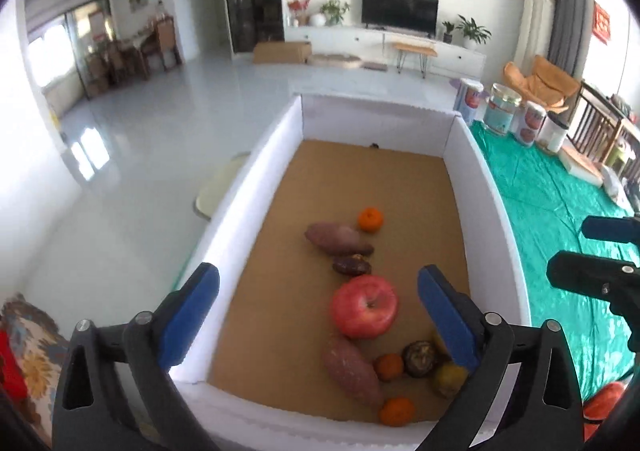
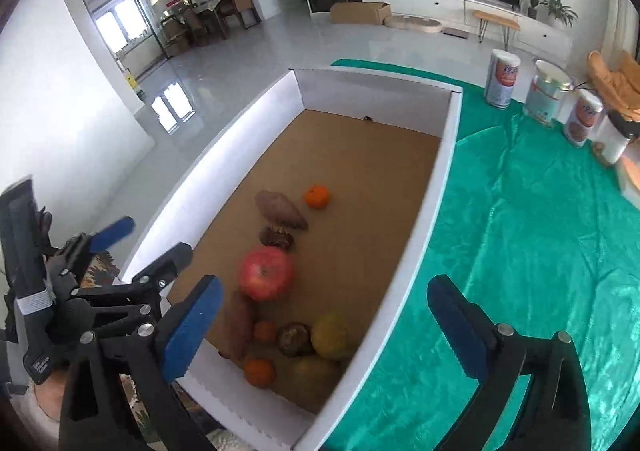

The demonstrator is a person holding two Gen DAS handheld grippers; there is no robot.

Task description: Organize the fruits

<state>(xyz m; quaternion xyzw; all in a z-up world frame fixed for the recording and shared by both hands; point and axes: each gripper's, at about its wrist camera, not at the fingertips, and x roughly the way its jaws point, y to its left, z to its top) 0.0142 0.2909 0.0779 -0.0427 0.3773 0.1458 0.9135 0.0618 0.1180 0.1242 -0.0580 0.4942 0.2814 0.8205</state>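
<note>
A white-walled box (image 1: 492, 203) (image 2: 444, 155) with a brown cardboard floor holds the produce. A red apple (image 1: 364, 306) (image 2: 266, 272) lies near its middle. Around it are two sweet potatoes (image 1: 338, 238) (image 1: 352, 371), several small oranges (image 1: 370, 219) (image 2: 317, 196), dark wrinkled fruits (image 1: 352, 265) (image 2: 295, 338) and a yellow-green fruit (image 2: 330, 335). My left gripper (image 1: 320, 311) hovers above the box's near end, open, with nothing between its blue pads. My right gripper (image 2: 324, 331) stands open over the box's near right wall, holding nothing. The left gripper (image 2: 116, 247) also shows in the right wrist view.
The box sits on a green cloth (image 2: 540, 251) (image 1: 560, 203). Several cans (image 2: 502, 79) (image 1: 502, 109) stand at the cloth's far edge. A patterned cushion (image 1: 28, 335) lies at the near left. Beyond is grey tiled floor (image 1: 160, 123), a TV stand and a cardboard carton (image 2: 360, 13).
</note>
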